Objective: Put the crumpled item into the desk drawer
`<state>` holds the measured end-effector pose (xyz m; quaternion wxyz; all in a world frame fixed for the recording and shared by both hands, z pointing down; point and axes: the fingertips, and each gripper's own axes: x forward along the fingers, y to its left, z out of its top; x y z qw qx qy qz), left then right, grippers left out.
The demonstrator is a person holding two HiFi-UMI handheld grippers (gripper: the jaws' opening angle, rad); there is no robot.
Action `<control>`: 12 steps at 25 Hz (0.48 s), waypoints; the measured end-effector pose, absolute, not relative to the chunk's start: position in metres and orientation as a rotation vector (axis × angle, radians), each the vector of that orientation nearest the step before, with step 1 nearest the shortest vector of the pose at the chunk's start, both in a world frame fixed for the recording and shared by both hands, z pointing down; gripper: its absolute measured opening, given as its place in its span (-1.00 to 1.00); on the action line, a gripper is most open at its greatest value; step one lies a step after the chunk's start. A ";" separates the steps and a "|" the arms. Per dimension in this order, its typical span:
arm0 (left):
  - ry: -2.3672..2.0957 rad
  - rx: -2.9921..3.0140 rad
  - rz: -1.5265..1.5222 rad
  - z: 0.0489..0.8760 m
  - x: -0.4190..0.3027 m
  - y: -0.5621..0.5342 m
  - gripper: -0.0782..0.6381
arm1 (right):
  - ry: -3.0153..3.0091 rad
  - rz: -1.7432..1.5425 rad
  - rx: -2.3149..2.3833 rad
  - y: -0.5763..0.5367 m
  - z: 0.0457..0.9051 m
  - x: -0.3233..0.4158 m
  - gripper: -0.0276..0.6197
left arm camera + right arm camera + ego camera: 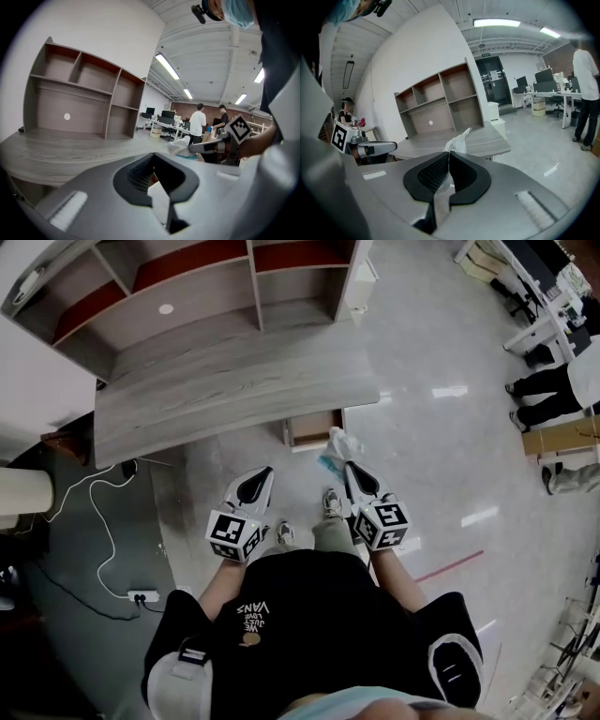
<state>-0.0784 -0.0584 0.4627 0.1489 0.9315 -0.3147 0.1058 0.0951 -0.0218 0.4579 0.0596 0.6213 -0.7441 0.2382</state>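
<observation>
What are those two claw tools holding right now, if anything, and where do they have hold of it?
The right gripper pinches a crumpled plastic bag by one end, at the jaw tips; the left gripper holds nothing.

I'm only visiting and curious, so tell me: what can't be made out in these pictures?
- drawer: head view, the desk top covers most of it, so most of its inside is unseen.
- crumpled bag: right tool view, the right tool hides all but one tip behind its body.
- people at the far desks: left tool view, too small to tell what they do.
</observation>
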 end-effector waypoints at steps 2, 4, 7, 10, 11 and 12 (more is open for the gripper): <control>-0.922 2.663 0.305 0.468 -0.073 -0.066 -0.64 | -2.254 0.721 1.845 -0.033 0.466 0.102 -0.88; -0.947 2.643 0.308 0.473 -0.070 -0.072 -0.64 | -2.251 0.723 1.816 -0.044 0.472 0.107 -0.88; -0.988 2.617 0.307 0.480 -0.066 -0.082 -0.63 | -2.245 0.729 1.773 -0.059 0.479 0.113 -0.88; -1.021 2.596 0.308 0.485 -0.062 -0.090 -0.64 | -2.244 0.734 1.704 -0.069 0.501 0.121 -0.88; -1.027 2.593 0.312 0.487 -0.060 -0.092 -0.64 | -2.240 0.737 1.685 -0.073 0.507 0.123 -0.88; -1.032 2.592 0.316 0.488 -0.058 -0.094 -0.64 | -2.235 0.740 1.670 -0.077 0.514 0.124 -0.88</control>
